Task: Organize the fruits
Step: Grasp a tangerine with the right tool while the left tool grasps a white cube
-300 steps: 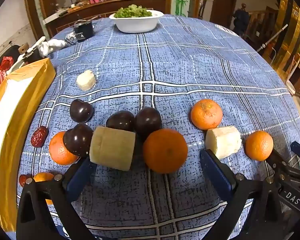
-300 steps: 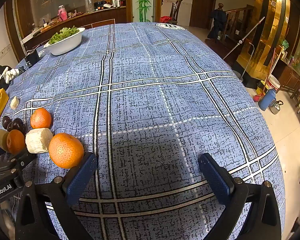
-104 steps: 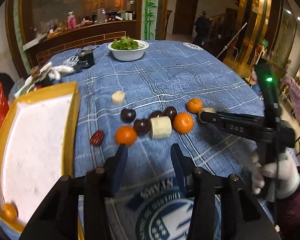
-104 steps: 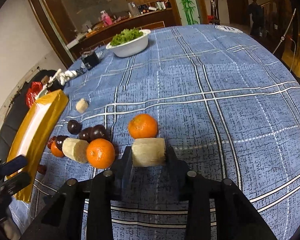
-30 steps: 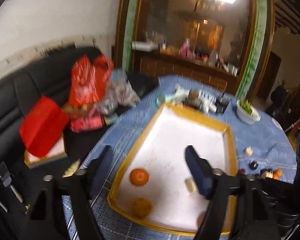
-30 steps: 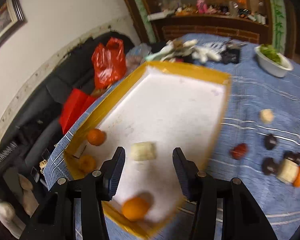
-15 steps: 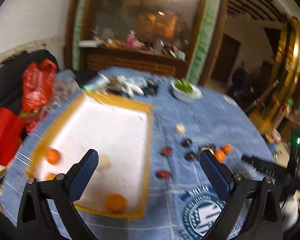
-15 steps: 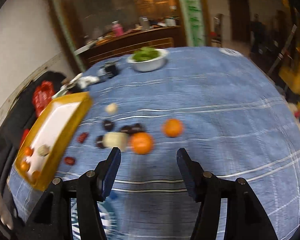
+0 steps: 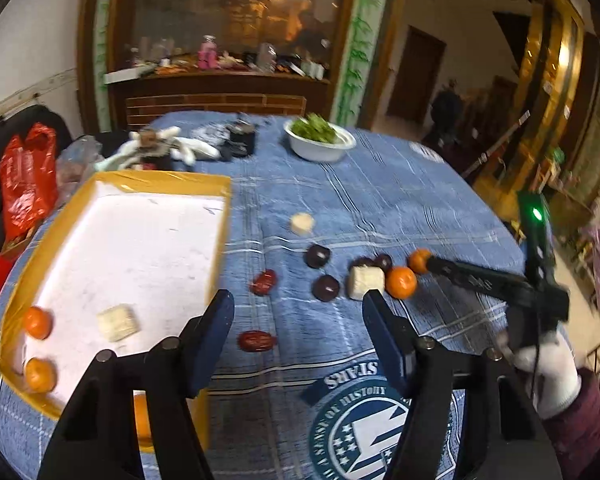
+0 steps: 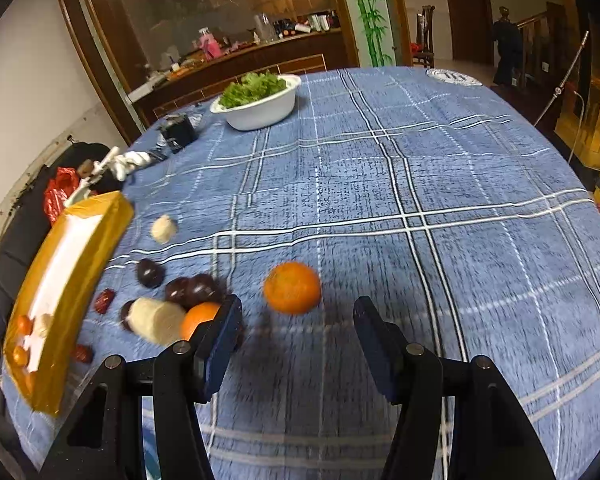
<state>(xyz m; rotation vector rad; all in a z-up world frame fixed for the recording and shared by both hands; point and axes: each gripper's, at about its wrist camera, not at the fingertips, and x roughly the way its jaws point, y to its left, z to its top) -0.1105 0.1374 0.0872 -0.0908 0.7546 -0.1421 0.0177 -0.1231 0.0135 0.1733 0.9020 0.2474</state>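
Black-framed right gripper [image 10: 296, 330] hangs w/ jaws parted, nothing between them; lone orange [image 10: 292, 288] sits just ahead of the fingertips, slightly left of centre. Further left of that tool: second orange [image 10: 198, 318], pale cut piece [image 10: 154, 320], dark plums [image 10: 192, 290], red dates. Left gripper [image 9: 298, 330] is empty too, jaws closing on air; red date [image 9: 256, 341] lies just ahead between its fingers. Yellow-rimmed tray [image 9: 220, 240] is off its left side, already holding several oranges and one pale block [image 9: 116, 322].

Step in hand, I'd say: coming in for next picks. Right tool needs to drop fwd, straddle the lone orange, squeeze; then carry to tray.
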